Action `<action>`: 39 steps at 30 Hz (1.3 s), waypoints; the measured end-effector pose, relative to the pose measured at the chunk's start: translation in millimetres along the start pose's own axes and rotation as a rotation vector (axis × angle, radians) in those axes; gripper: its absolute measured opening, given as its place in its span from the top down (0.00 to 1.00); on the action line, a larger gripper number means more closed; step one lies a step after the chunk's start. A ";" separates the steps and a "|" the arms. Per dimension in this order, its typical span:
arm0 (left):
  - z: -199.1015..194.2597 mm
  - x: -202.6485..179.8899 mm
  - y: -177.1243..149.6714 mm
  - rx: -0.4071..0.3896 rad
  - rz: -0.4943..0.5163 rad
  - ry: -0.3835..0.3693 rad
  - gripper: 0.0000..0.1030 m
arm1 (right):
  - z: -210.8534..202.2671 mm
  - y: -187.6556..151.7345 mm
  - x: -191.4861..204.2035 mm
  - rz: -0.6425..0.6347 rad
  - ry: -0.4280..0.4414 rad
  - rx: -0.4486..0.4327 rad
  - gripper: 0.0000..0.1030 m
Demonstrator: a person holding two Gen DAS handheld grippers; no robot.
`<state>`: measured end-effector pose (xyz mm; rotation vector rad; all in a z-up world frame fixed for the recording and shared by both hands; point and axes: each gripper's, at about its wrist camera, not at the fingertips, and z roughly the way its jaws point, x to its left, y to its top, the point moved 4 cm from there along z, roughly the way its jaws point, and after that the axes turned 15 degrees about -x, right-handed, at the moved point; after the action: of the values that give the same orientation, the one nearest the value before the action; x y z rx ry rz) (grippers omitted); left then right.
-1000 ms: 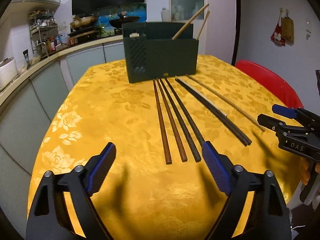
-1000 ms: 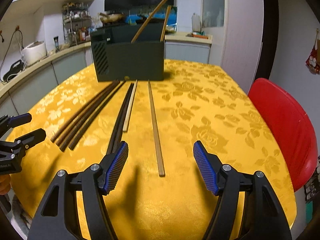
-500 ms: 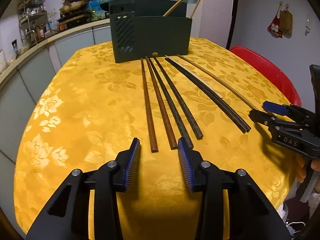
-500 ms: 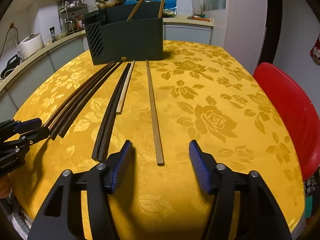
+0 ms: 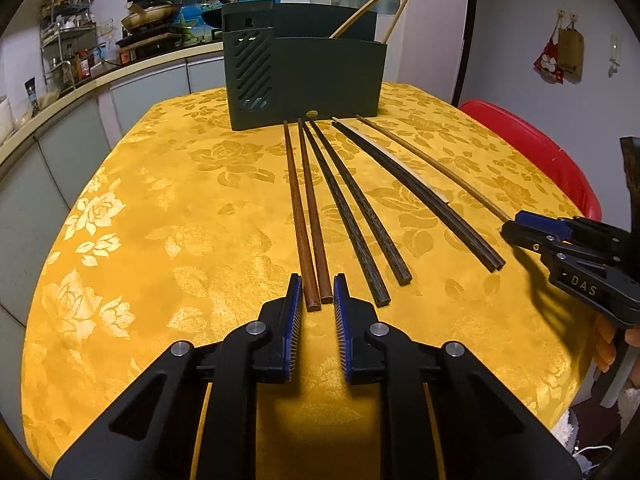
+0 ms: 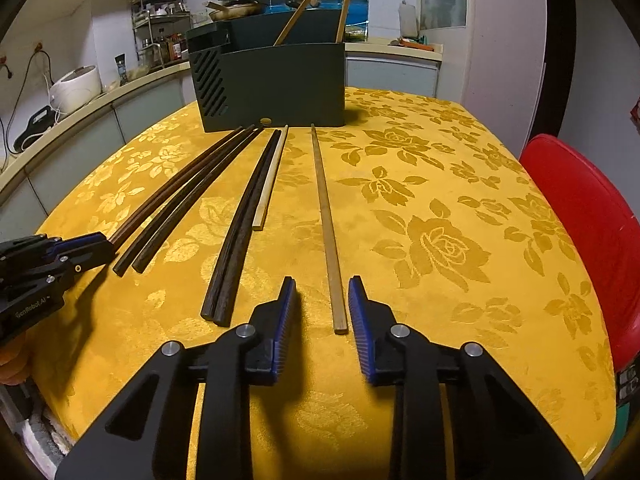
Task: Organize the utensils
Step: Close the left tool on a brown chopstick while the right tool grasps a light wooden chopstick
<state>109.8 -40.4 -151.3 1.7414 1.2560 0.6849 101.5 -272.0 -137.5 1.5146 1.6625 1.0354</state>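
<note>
Several chopsticks lie side by side on the yellow tablecloth [image 5: 160, 220], in front of a dark green utensil holder [image 5: 304, 76] with two pale chopsticks [image 5: 372, 4] standing in it. My left gripper [image 5: 317, 292] is closing around the near ends of two brown chopsticks [image 5: 308, 216]; a thin gap still shows beside each pad. My right gripper [image 6: 322, 292] is closing over the near end of a pale bamboo chopstick [image 6: 326, 216], which lies nearer its right finger, untouched. Each gripper also shows in the other view: right gripper [image 5: 516, 232], left gripper [image 6: 100, 246].
Two dark textured chopsticks [image 5: 360, 220] and a black pair [image 5: 420, 200] over a short white stick [image 6: 270, 184] lie between the grippers. A red chair [image 6: 588, 216] stands at the table's right edge. A kitchen counter [image 5: 80, 88] with appliances curves along the left.
Both grippers' jaws have narrowed from wide open. The left one now brackets the brown pair's ends, and the right one has drawn in on the pale chopstick's end.
</note>
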 end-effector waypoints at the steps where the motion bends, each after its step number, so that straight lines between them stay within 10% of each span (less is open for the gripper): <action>1: -1.0 1.5 -0.1 0.003 -0.012 -0.012 0.84 | -0.1 -0.1 -1.1 0.010 0.005 0.000 0.74; 39: 1.9 15.8 2.1 0.020 0.028 0.038 0.81 | -1.2 -0.6 0.5 0.000 -0.003 -0.011 0.74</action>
<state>117.7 -26.5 -151.1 1.7729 1.2707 0.7261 100.1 -271.7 -137.4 1.5084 1.6521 1.0408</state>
